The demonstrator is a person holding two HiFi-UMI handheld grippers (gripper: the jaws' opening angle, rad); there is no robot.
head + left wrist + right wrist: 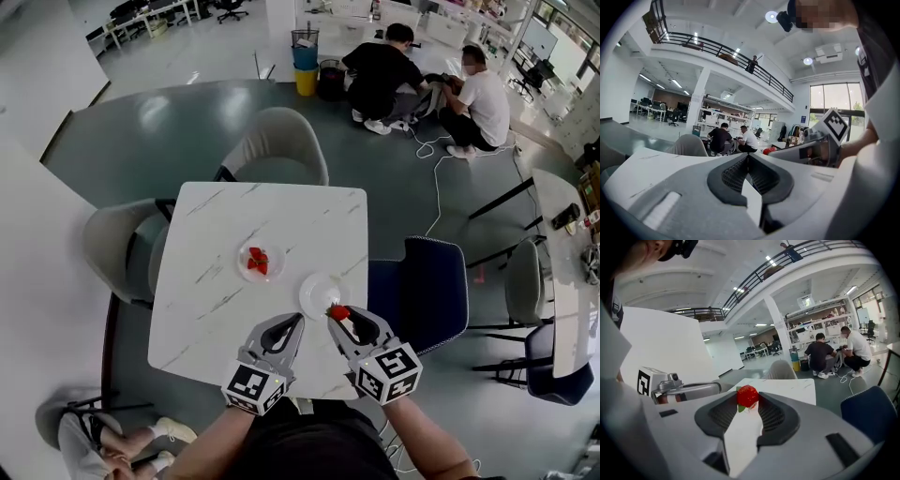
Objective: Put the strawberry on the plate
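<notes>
While the right claw [339, 319] is clamped on a strawberry [338, 311] at the near rim of the white plate [317, 289], the left claw [297, 321] hangs just beside it, jaws together and empty. Further back on the marble surface [216, 309], a clear bowl [243, 268] holds more strawberries [258, 262].

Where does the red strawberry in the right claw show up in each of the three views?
Head view: small red strawberry at lower centre, in the right claw, by the round white plate's near rim.
Left gripper view: tiny red spot right of centre, at the right claw's tip.
Right gripper view: dead centre, pinched between the jaws.
Shared landmark: crouching person in a black shirt.
</notes>
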